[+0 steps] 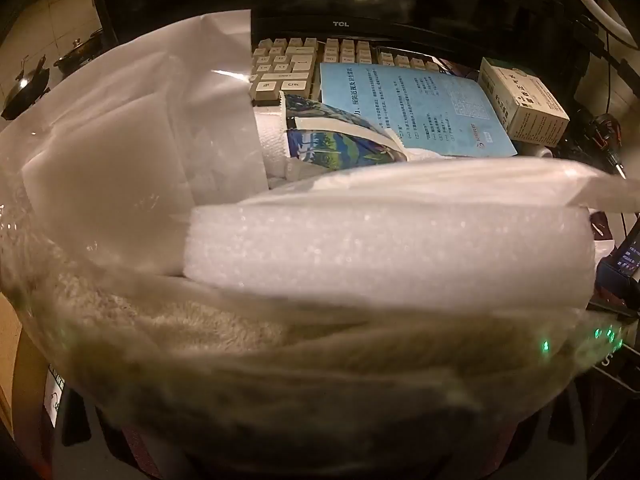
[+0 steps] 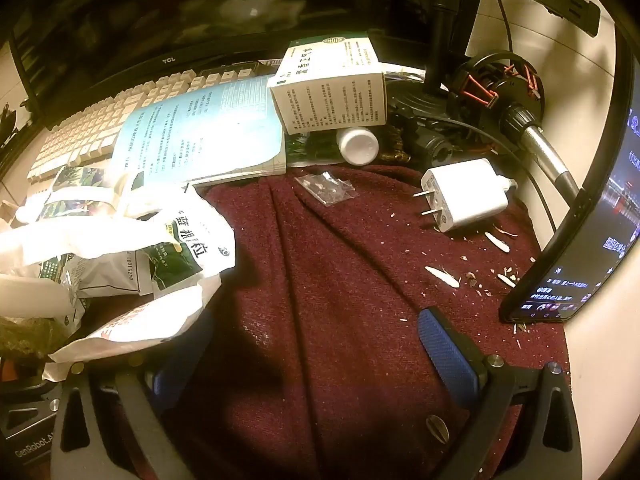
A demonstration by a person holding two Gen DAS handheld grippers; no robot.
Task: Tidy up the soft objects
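We see the soft things close in front of the left wrist camera: a white foam block point(image 1: 384, 256) lies across the view inside a clear plastic bag point(image 1: 120, 128), and under it there is a fluffy cream cloth point(image 1: 192, 320), blurred at the lower edge. The bag and the cloth cover the left tool, so its fingers do not show; it stands as wide as it gets, but we cannot tell if it holds something.

Behind the foam we see a picture-printed pouch point(image 1: 332, 136) and a blue booklet point(image 1: 416, 112) that lies partly on a beige keyboard point(image 1: 288, 64). A small carton point(image 1: 524, 100) sits just right of the booklet.

From the right wrist camera, our right tool point(image 2: 316, 344) is open over a dark red cloth point(image 2: 340, 280) that covers the counter, and nothing is between its blue pads point(image 2: 448, 356). To the left lies a pile of white printed packets point(image 2: 160, 248). Further back are the booklet point(image 2: 200, 136), the carton point(image 2: 332, 92) and a white bottle point(image 2: 358, 146) on its side. A white charger plug point(image 2: 464, 196) lies on the red cloth to the right, with pale crumbs near it, and a phone point(image 2: 580, 240) with lit screen leans at the right edge.
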